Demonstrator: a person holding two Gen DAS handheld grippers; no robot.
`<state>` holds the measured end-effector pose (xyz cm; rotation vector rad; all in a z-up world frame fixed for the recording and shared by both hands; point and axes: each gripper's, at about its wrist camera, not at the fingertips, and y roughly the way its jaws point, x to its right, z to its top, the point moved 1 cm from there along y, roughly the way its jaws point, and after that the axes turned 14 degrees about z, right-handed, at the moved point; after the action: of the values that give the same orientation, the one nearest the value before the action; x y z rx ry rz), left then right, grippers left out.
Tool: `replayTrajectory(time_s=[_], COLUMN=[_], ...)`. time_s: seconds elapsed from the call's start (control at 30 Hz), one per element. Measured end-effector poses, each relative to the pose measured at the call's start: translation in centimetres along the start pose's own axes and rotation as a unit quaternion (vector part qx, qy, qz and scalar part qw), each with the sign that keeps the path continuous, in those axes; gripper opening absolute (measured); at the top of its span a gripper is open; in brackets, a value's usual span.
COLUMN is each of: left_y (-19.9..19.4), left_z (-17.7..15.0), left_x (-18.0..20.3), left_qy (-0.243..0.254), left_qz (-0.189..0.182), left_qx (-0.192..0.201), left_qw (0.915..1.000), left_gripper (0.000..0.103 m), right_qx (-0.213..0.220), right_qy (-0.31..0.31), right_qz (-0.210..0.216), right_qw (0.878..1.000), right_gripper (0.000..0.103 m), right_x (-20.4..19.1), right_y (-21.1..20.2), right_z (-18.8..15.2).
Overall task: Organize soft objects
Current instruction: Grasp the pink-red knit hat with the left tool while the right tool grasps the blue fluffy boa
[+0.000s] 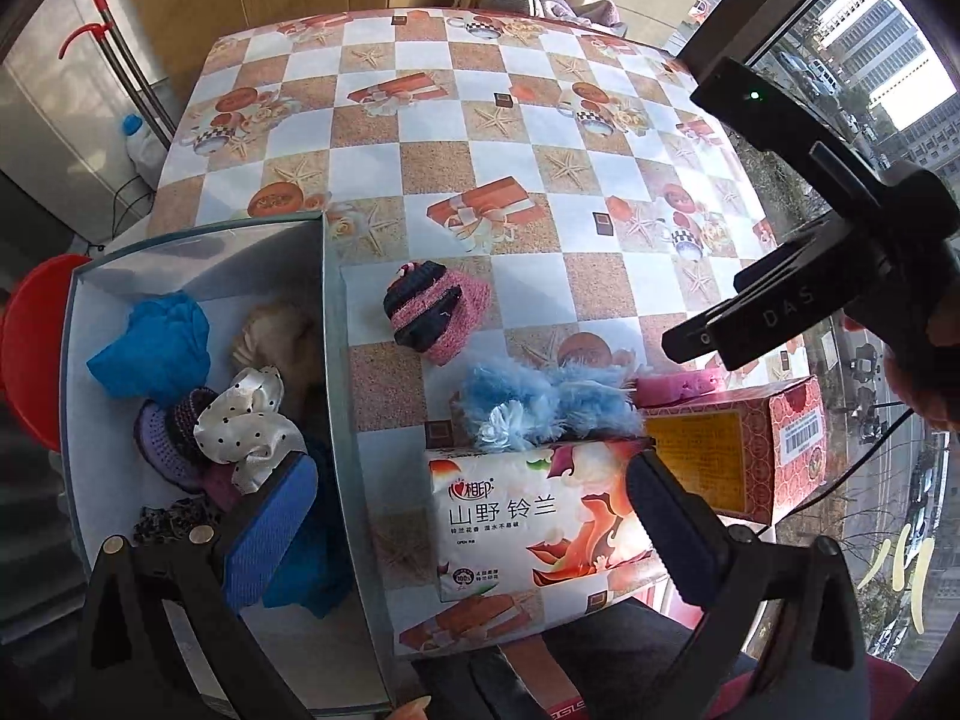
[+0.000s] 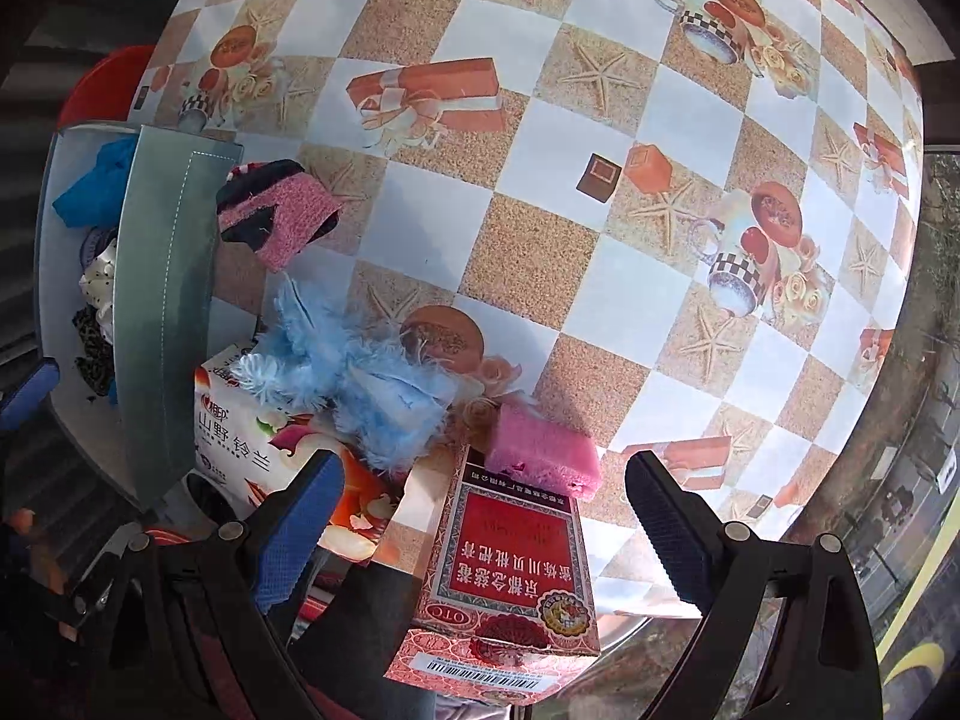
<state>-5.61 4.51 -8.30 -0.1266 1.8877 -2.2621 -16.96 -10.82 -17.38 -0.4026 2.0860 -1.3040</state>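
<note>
A grey open box point(image 1: 333, 360) on the table's left holds soft things: a blue cloth point(image 1: 153, 342), a beige plush point(image 1: 279, 336), a polka-dot scrunchie point(image 1: 249, 420). On the table lie a pink-and-navy striped sock point(image 1: 435, 312), a fluffy light-blue item point(image 1: 540, 405) and a pink sponge point(image 2: 543, 459). My left gripper point(image 1: 474, 516) is open and empty, over the box wall and a tissue pack point(image 1: 540, 516). My right gripper point(image 2: 480, 498) is open and empty, above the red carton point(image 2: 510, 564) and near the sponge. The sock point(image 2: 276, 207) and blue item point(image 2: 366, 384) show in the right wrist view.
The checkered tablecloth point(image 1: 480, 120) is bare toward the far side. The red carton point(image 1: 750, 450) lies at the near right edge by a window. A red stool point(image 1: 36, 348) stands left of the box. The right gripper body point(image 1: 840, 276) hangs over the table's right.
</note>
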Motion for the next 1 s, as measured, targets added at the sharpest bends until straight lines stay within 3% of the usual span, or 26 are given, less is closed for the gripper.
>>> replayTrajectory(time_s=[0.2,0.47,0.5,0.67,0.87,0.93,1.0], left_y=[0.7,1.9,2.1,3.9,5.7,6.6,7.8], left_z=[-0.4,0.1,0.4,2.8,5.3,6.0,6.6], left_x=[-0.1,0.7,1.0,2.3,3.9,4.2,4.3], left_qy=[-0.041,-0.06,-0.059,-0.048,-0.029,-0.031,-0.04], left_qz=[0.003,0.015,0.017,0.03,0.043,0.047,0.051], left_qx=[-0.025,-0.049,-0.05,-0.058,-0.065,-0.075,-0.09], left_qw=[0.9989,0.9969,0.9968,0.9967,0.9965,0.9956,0.9938], left_gripper=[0.103,0.103,0.103,0.103,0.103,0.103,0.103], right_qx=[-0.094,-0.158,-0.155,-0.09,-0.026,-0.005,0.025], right_qy=[-0.069,-0.117,-0.115,-0.059,0.048,0.09,0.107], right_qz=[-0.003,-0.043,-0.047,-0.054,-0.102,-0.085,-0.018], right_qw=[0.993,0.98,0.98,0.993,0.993,0.992,0.994], right_gripper=[0.096,0.097,0.102,0.102,0.102,0.102,0.102], right_x=[-2.1,-3.0,-2.7,1.1,10.1,13.0,14.4], right_y=[6.5,11.5,11.5,9.0,5.7,4.5,3.2], right_z=[3.6,4.5,4.5,5.3,5.1,3.9,2.6])
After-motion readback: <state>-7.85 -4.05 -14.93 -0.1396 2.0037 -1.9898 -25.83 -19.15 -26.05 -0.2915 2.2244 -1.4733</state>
